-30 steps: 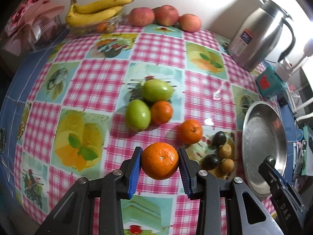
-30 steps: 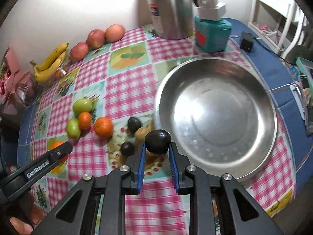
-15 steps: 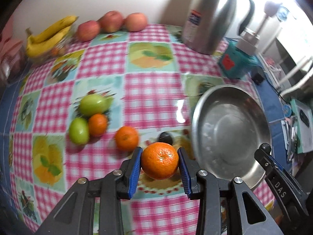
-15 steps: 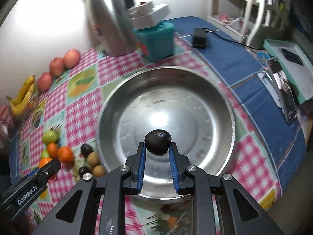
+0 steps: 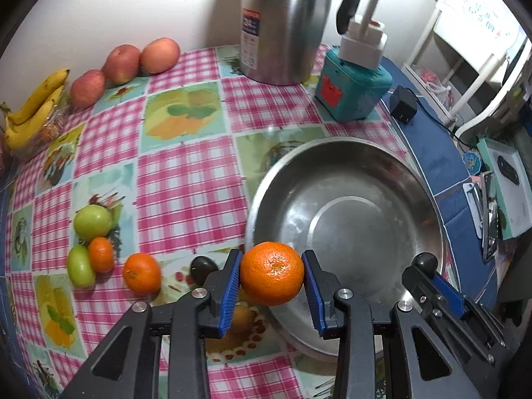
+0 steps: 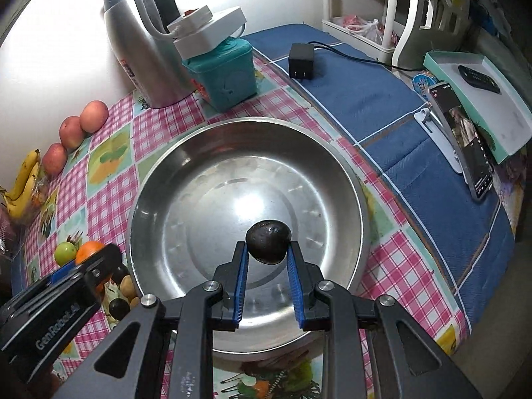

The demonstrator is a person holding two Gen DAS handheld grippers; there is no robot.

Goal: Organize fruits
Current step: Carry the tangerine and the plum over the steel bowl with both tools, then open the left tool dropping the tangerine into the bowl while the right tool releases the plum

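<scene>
A pink-and-white checked tablecloth (image 5: 186,179) with pale green and yellow fruit-picture squares fills the left of the frame; a plain dark blue cloth (image 6: 382,99) lies at the right. At centre sits a shiny silver round metal basin (image 5: 415,183). A bright orange mandarin (image 5: 272,273) shows between blue-padded black fingers (image 5: 229,294). A matte black-brown round fruit (image 6: 268,241) shows low at centre. Upper left: yellow bananas (image 5: 31,106), red-pink apples (image 5: 121,63).
</scene>
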